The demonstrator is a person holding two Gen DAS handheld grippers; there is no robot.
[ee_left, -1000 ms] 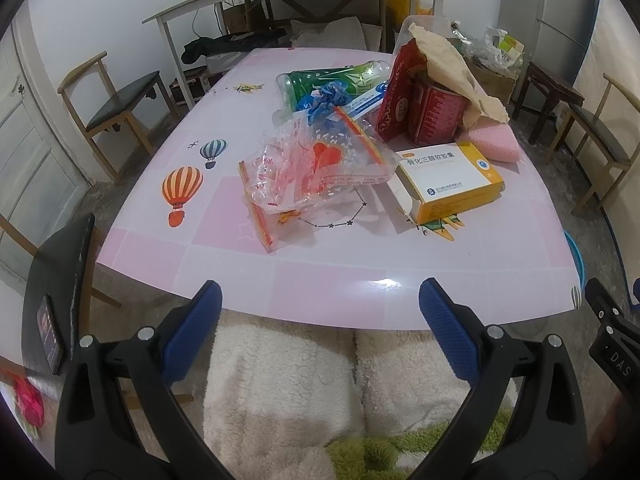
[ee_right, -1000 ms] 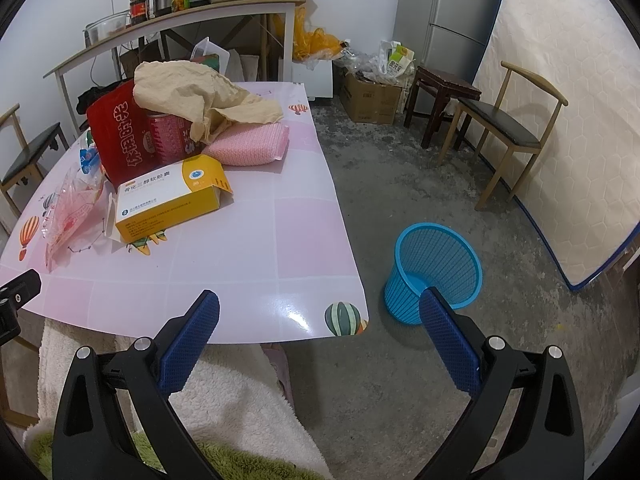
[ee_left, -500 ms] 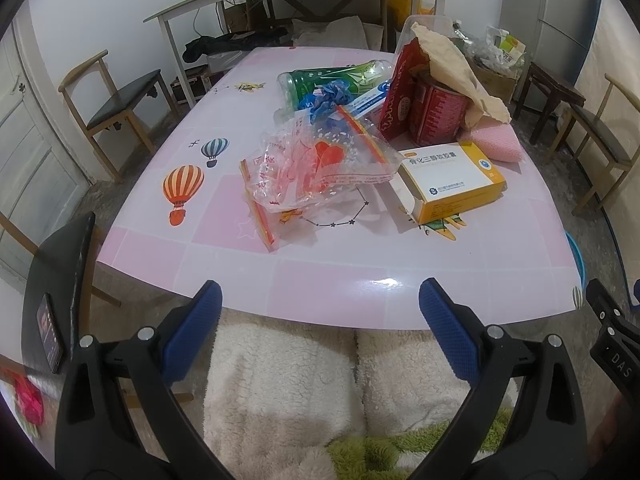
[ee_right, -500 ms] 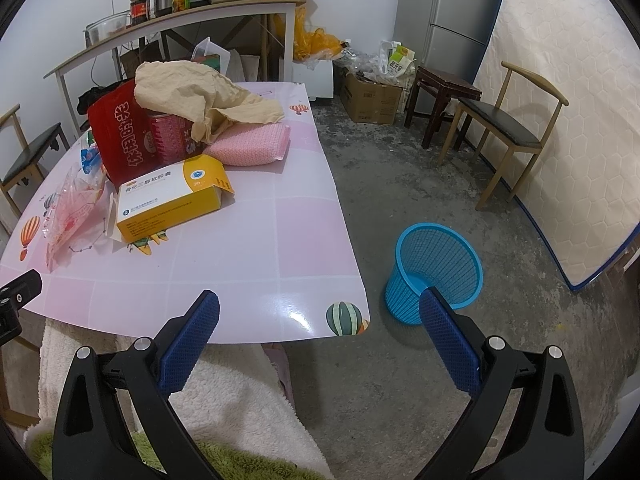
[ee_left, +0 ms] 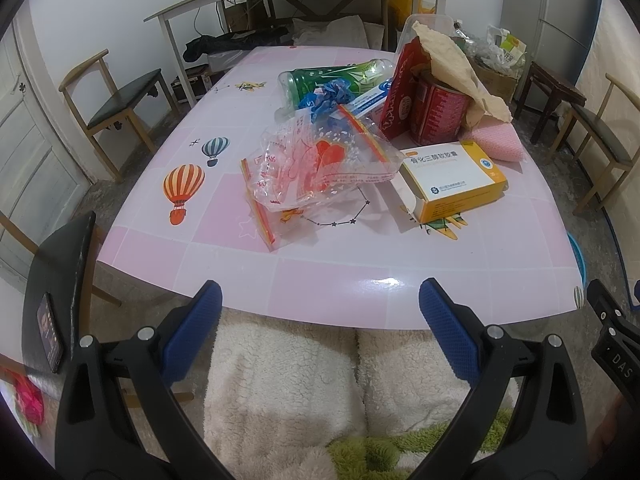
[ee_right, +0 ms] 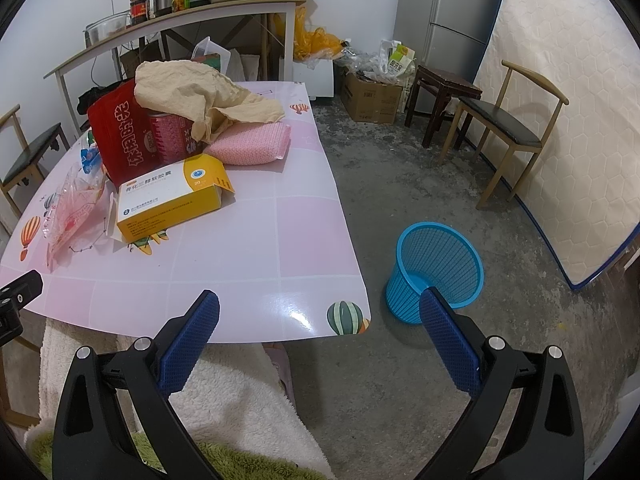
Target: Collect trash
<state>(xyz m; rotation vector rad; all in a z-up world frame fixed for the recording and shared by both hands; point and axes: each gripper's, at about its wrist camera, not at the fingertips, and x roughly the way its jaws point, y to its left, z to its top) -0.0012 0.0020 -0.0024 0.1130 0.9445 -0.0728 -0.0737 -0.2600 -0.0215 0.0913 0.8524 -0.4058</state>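
Observation:
Trash lies on the pink table (ee_left: pixel 340 280): a clear plastic bag with red print (ee_left: pixel 316 164), a yellow and white box (ee_left: pixel 456 178), a green bottle on its side (ee_left: pixel 336 76), a blue wrapper (ee_left: pixel 326 98), a red bag (ee_left: pixel 400 92), a red can (ee_left: pixel 434 110), crumpled tan paper (ee_left: pixel 456 64) and a pink sponge (ee_left: pixel 496 146). My left gripper (ee_left: pixel 320 328) is open and empty, short of the table's near edge. My right gripper (ee_right: pixel 320 328) is open and empty at the table's near right corner (ee_right: pixel 348 316). A blue mesh bin (ee_right: pixel 436 268) stands on the floor, right of the table.
Wooden chairs stand at the left (ee_left: pixel 120 96) and the right (ee_right: pixel 508 128). A shelf table with jars (ee_right: pixel 180 20) and a dark stool (ee_right: pixel 444 92) are behind. A fluffy white cloth (ee_left: pixel 320 380) lies below the grippers. A phone (ee_left: pixel 50 332) rests on a black chair at left.
Both views have crept slightly toward the table. Nothing on the table has moved, and both grippers stay open.

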